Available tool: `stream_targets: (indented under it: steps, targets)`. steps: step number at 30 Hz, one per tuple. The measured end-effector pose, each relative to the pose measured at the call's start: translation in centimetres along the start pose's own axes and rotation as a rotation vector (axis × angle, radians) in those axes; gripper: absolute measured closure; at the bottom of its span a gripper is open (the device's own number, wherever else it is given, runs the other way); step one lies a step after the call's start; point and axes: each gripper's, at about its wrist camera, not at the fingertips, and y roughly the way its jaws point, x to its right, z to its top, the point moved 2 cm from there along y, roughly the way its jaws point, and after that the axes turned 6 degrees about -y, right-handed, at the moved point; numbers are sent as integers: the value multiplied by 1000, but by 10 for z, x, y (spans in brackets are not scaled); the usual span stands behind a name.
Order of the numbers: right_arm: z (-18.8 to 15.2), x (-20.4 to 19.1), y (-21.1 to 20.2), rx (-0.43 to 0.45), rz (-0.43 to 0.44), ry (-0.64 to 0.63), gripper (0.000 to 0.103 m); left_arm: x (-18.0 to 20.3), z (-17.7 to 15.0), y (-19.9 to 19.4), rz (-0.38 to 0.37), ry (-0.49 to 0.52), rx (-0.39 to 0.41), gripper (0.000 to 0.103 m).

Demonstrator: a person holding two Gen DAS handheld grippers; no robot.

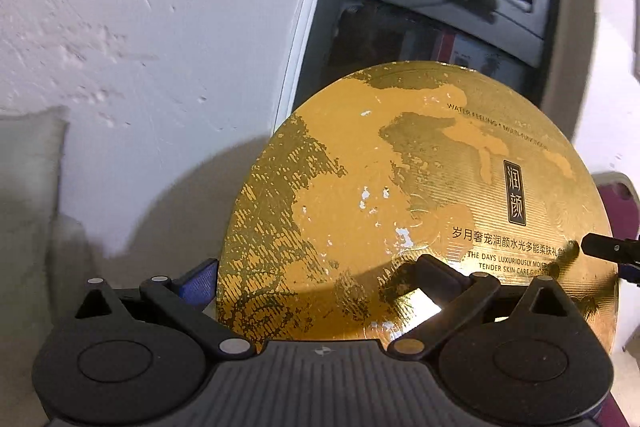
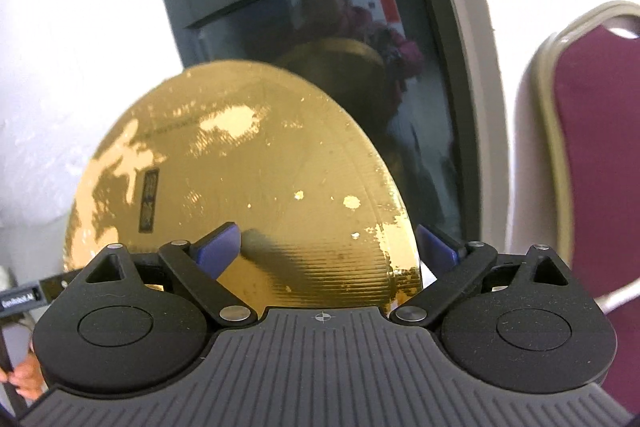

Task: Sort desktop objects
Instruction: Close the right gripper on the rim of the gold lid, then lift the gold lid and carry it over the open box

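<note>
A round gold gift box [image 1: 400, 195], printed with black text, is held up in front of a white wall. My left gripper [image 1: 318, 275] is shut on its lower edge: one blue fingertip [image 1: 200, 279] sits behind the left rim and the other finger [image 1: 436, 275] presses on the gold face. In the right wrist view the same gold box [image 2: 248, 167] stands tilted. My right gripper [image 2: 328, 247] straddles its lower right rim, one blue pad [image 2: 220, 247] on the face and the other pad [image 2: 436, 247] just past the rim. Each gripper's body shows at the edge of the other's view.
A dark glossy screen [image 2: 320, 7] with a white cable stands close behind the box and reflects it. A maroon chair [image 2: 600, 147] is on the right. A pale cushion [image 1: 28, 167] lies at the left. A hand [image 2: 24, 379] shows at the lower left.
</note>
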Motion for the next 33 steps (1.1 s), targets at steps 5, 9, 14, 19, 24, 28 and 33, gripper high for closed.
stream_targets:
  steps: [5,9,14,19,24,28,33]
  targets:
    - [-19,-17,-72,-38,-5,15,5,-2,-15,-73,23,22,-8,2]
    - [-18,-34,-122,0,12,-9,5,5,-11,-127,40,44,54,2]
    - [-2,-41,-184,86,32,-31,6,24,3,-183,48,63,133,2]
    - [-5,-40,-214,95,-3,-71,6,31,-7,-198,24,29,110,2]
    - [-30,-31,-208,4,-92,-90,5,34,-55,-180,-1,-25,21,2]
    - [-60,-21,-201,-85,-189,-136,5,33,-106,-153,-33,-106,-91,2]
    - [-80,-5,-194,-213,-274,-156,6,34,-154,-120,-65,-178,-228,2]
